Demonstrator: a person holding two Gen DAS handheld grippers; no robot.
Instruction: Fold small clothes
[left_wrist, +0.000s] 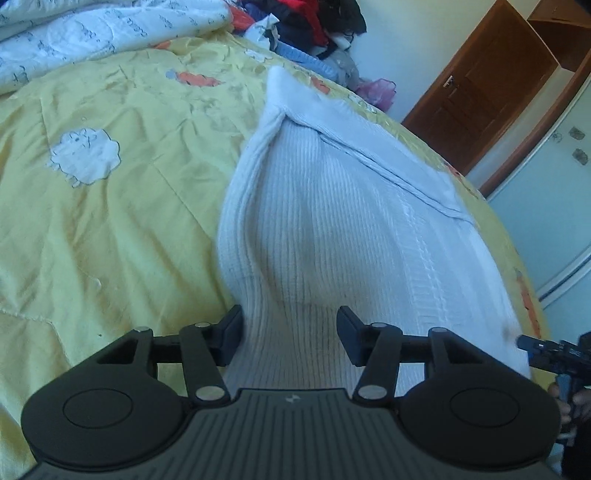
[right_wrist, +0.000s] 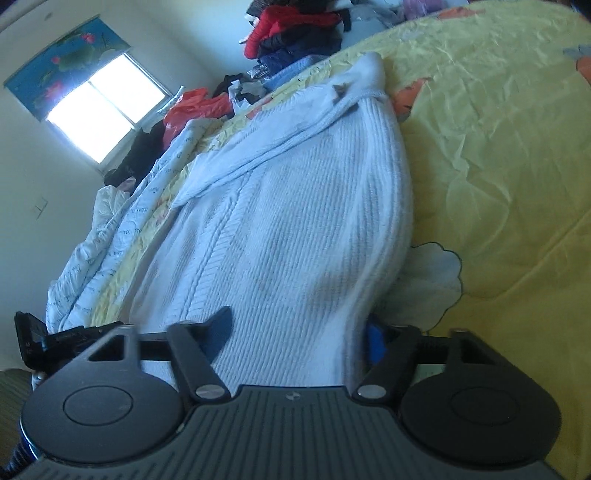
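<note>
One white knit garment (left_wrist: 332, 229) lengthwise away from both grippers.

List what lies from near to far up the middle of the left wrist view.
left hand-held gripper → white knit garment → its folded collar end → yellow bedspread → pile of dark and red clothes.
</note>
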